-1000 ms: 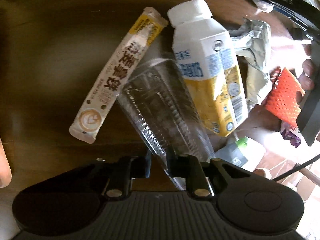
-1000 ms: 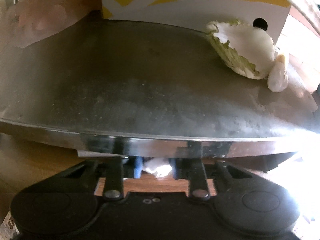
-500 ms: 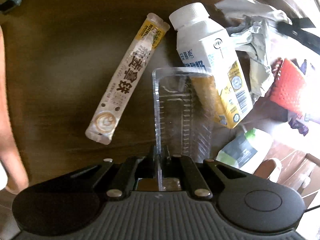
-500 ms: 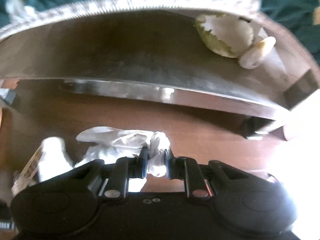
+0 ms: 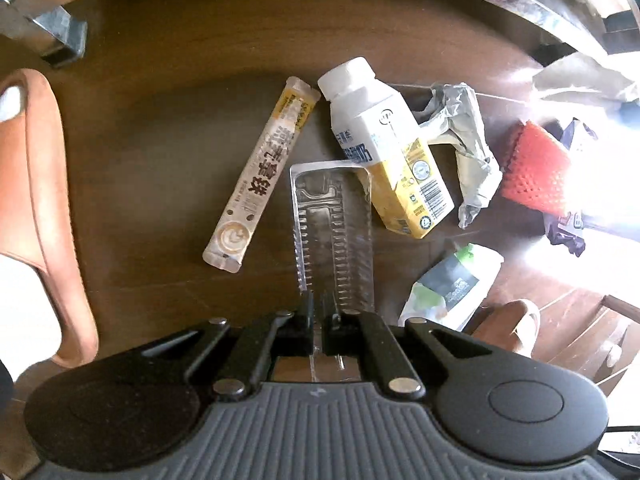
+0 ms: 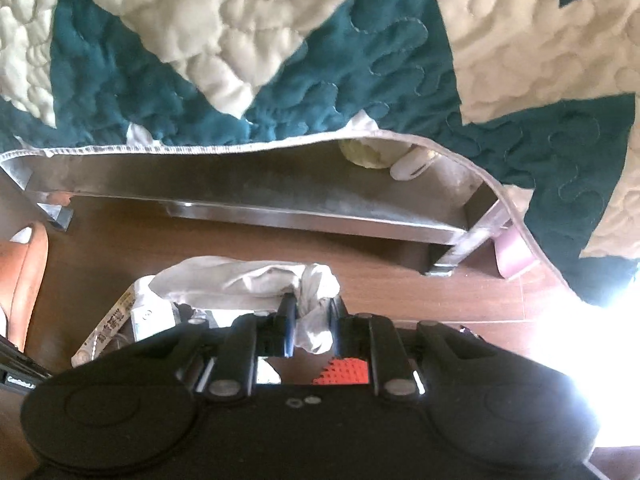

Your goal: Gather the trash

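A teal-and-cream quilt (image 6: 360, 60) fills the top of the right wrist view, above a steel shelf (image 6: 256, 188). At lower centre the right gripper (image 6: 312, 316) pinches a white wrapper (image 6: 256, 276). In the left view's lower centre, the left gripper (image 5: 318, 320), shut, grips a clear tray (image 5: 332, 232), beside a bottle (image 5: 384, 140) and sachet (image 5: 264, 172).

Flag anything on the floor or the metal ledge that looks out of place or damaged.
Litter is strewn on the wooden floor: a long coffee sachet, a milk bottle lying on its side, crumpled foil and orange foam netting. On the metal ledge sits torn fruit peel.
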The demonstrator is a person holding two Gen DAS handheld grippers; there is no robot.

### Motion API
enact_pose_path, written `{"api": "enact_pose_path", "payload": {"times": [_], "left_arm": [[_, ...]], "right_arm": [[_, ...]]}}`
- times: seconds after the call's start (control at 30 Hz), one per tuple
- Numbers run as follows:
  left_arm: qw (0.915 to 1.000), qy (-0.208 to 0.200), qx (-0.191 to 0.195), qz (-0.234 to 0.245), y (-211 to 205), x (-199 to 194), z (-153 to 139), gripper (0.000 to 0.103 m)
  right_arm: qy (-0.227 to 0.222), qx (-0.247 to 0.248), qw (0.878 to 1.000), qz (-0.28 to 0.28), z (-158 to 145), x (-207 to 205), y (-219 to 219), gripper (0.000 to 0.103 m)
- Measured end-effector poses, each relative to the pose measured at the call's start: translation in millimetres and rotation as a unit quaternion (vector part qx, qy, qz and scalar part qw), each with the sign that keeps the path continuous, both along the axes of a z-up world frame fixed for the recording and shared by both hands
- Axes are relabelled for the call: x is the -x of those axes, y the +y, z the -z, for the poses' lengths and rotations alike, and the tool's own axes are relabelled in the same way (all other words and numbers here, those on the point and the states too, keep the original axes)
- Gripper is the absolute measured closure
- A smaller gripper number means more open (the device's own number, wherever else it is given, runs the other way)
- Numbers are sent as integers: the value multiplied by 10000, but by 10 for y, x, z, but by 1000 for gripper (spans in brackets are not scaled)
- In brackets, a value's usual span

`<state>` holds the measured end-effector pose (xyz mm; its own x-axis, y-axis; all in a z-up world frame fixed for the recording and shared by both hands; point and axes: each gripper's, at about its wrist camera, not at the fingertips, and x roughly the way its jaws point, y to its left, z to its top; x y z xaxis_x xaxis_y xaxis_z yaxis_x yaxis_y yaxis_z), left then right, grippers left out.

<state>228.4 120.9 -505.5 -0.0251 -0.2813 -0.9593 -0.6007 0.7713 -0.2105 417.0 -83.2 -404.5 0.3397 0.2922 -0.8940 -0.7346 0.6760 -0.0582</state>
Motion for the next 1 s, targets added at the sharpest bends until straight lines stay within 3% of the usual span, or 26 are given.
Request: {"api": "enact_pose_path", "payload": {"times": [0.1, 0.17, 0.2, 0.27, 0.3, 0.33, 0.5, 0.7, 0.87, 0.93, 1.0], "left_arm": [[9999, 21, 73, 128, -61, -21, 4, 98], [9998, 56, 56, 191, -131, -37, 29, 92], [9998, 65, 64, 201, -162, -44, 37, 80], [9998, 66, 65, 194, -202, -67, 89, 46], [9998, 58, -8, 188, -219, -78, 114, 21], [9997, 40, -149, 196, -244, -98, 137, 13], [9997, 87, -173, 140, -318, -200, 332, 13], [9977, 582, -336, -83, -384, -292, 636, 13], [9970, 751, -152, -119, -431, -333, 831, 14], [9970, 754, -95, -105, -447, -344, 871, 32], [9971, 747, -114, -39, -493, -368, 925, 34]], "right_arm": [[120, -83, 9998, 97, 89, -23, -73, 87], [168, -34, 9996, 236, 183, -64, -104, 87], [278, -65, 9991, 311, 221, -83, -127, 87], [412, -81, 9983, 405, 338, -94, -156, 87], [463, -96, 9980, 412, 379, -95, -163, 87], [517, -131, 9977, 427, 438, -95, -169, 87], [682, -229, 9958, 562, 558, -121, -212, 87], [773, -248, 9940, 738, 633, -145, -255, 87], [841, -209, 9936, 719, 667, -134, -252, 87], [845, -190, 9939, 677, 675, -119, -241, 87], [862, -172, 9941, 638, 681, -107, -228, 87]]}}
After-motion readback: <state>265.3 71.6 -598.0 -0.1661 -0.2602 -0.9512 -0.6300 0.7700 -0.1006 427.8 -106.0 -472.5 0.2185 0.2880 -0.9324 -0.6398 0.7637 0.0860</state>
